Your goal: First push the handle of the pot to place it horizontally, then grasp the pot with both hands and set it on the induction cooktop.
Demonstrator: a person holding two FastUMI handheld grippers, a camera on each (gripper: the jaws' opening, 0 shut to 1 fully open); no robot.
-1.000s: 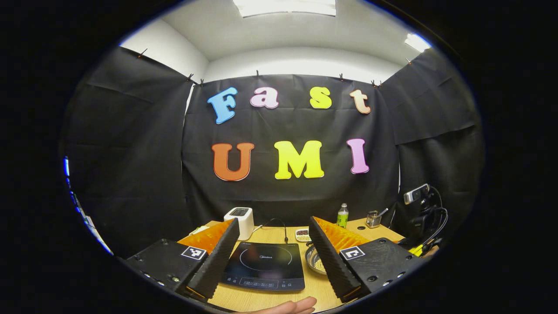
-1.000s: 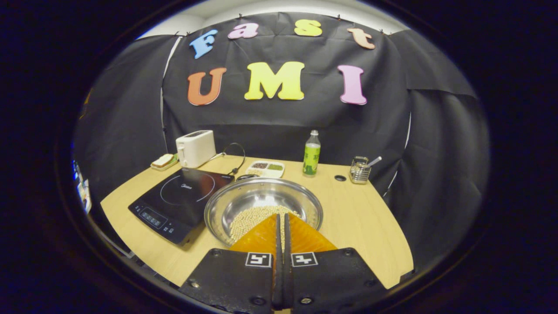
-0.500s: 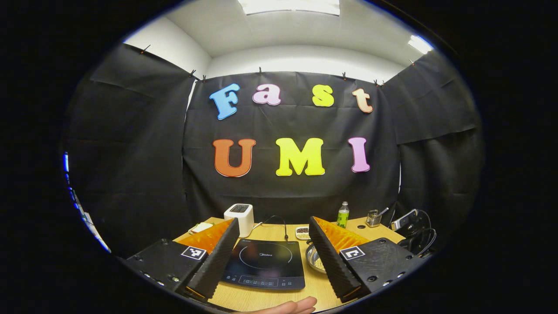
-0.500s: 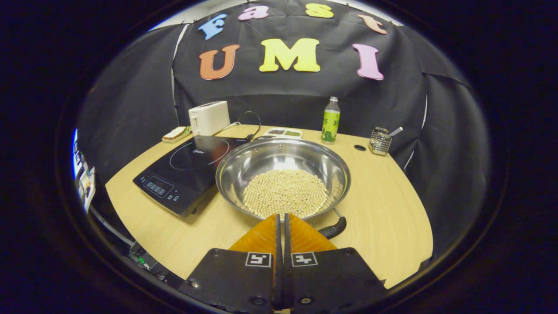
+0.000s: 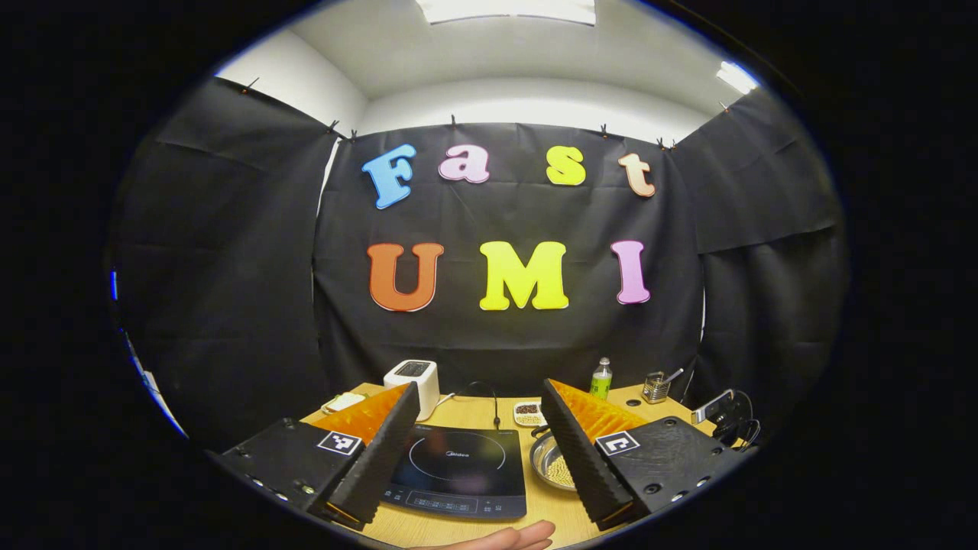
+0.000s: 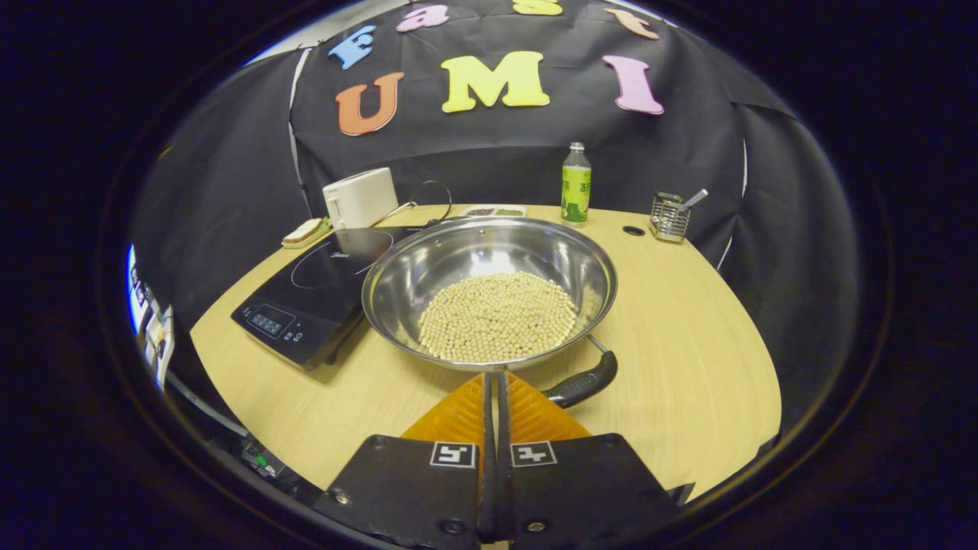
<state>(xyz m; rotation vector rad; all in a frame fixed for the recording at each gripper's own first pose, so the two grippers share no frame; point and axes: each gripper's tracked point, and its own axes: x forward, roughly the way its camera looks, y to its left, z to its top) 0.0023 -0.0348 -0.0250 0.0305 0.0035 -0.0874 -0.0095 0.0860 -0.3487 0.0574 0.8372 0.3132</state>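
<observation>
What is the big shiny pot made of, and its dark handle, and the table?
The pot looks like polished metal, probably stainless steel: its inside wall mirrors the light. Its handle looks like dark plastic or rubber, smooth with a dull sheen; which one is unclear. The table looks like pale wood or a wood-print laminate, showing faint grain lines.

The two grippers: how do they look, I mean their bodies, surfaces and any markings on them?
The left gripper has two black body plates, each carrying a small square black-and-white marker, and long wedge-shaped fingers with finely ribbed inner faces. The right gripper has the same black plates with screws, and one square marker beside each finger. A bare hand shows at the bottom of the left gripper view; no sleeve is visible.
</observation>
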